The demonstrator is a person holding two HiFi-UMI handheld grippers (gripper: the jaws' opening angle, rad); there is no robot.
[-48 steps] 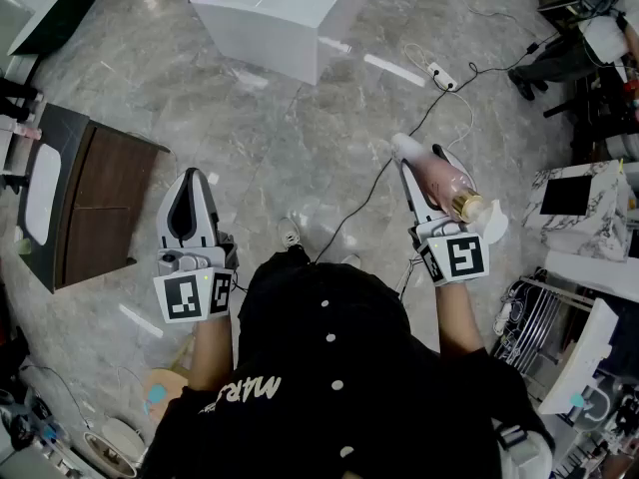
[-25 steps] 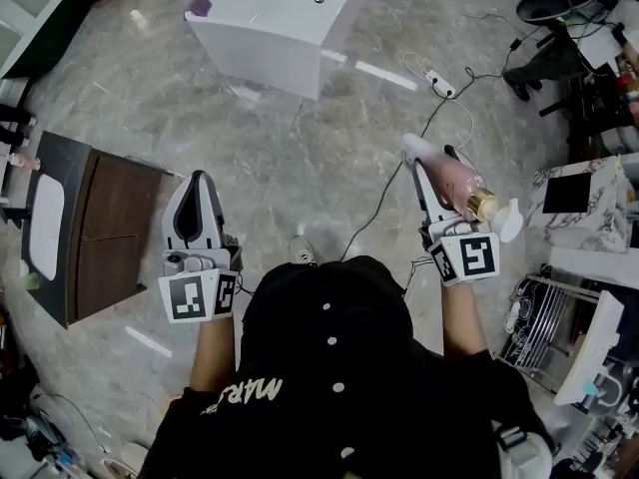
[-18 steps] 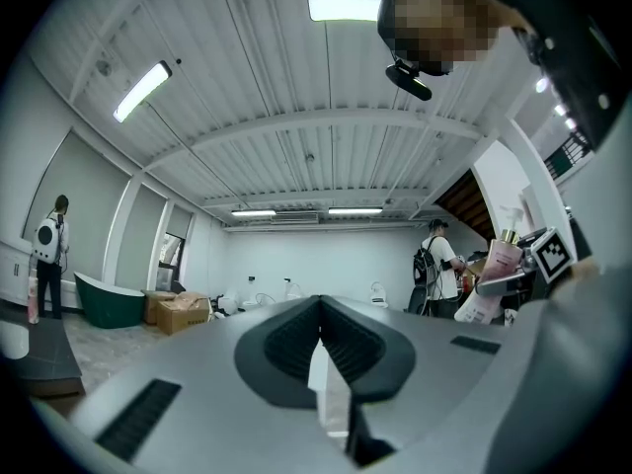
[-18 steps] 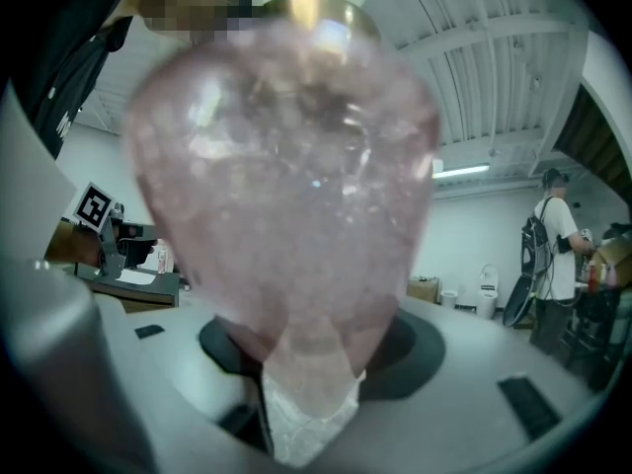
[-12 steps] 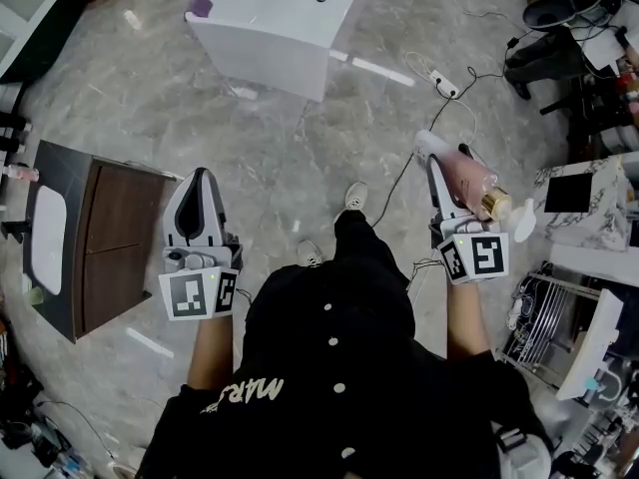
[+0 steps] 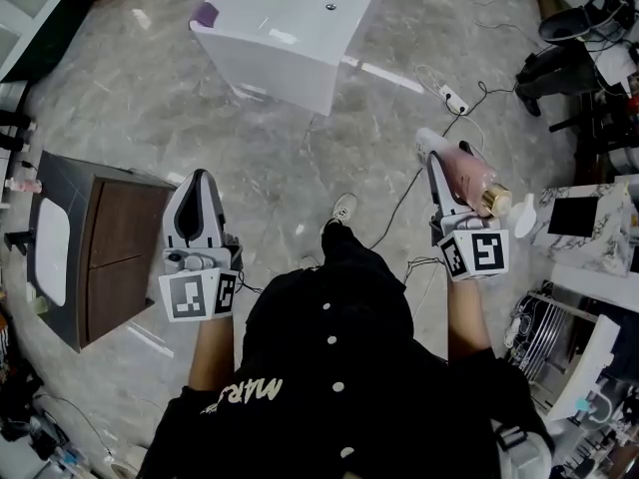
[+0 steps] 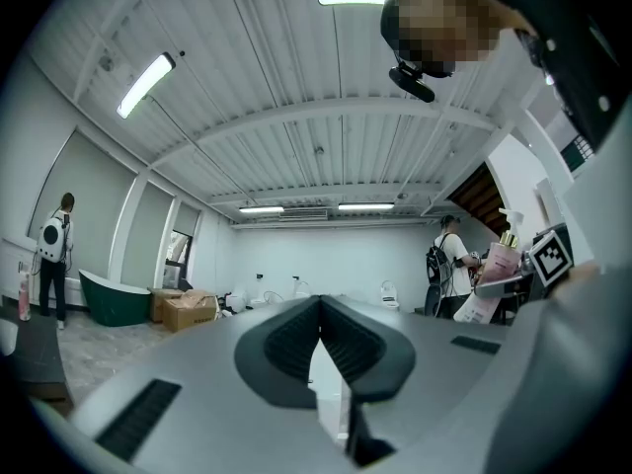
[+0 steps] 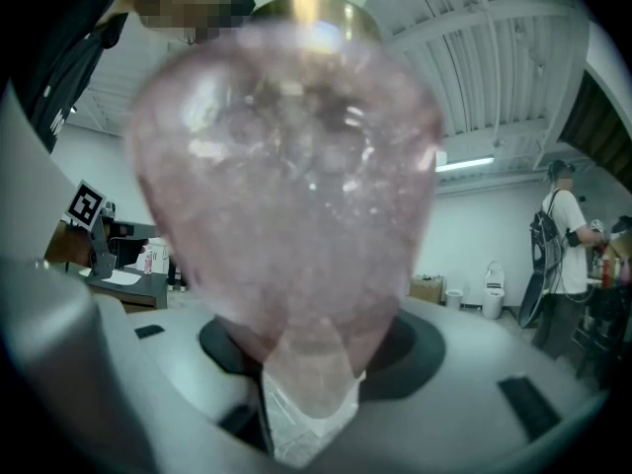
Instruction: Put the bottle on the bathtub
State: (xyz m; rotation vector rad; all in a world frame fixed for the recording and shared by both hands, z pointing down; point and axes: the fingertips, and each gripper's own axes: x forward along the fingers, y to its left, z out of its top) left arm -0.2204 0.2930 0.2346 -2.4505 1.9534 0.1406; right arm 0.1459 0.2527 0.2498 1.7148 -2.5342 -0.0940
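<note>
A pink bottle with a gold collar and a white pump lies along my right gripper, which is shut on it at chest height on the right. In the right gripper view the bottle fills the frame, pinched between the jaws of the right gripper. The white bathtub stands on the floor ahead, at the top of the head view. My left gripper is held level at the left, shut and holding nothing. Its jaws meet in the left gripper view.
A dark wooden vanity with a white basin stands at the left. A power strip and its black cable lie on the marble floor ahead of the right gripper. A marble-topped stand and cluttered racks line the right side.
The person has stepped forward, one shoe now showing ahead of the body. Both grippers keep their pose, and the right one still holds the bottle.
</note>
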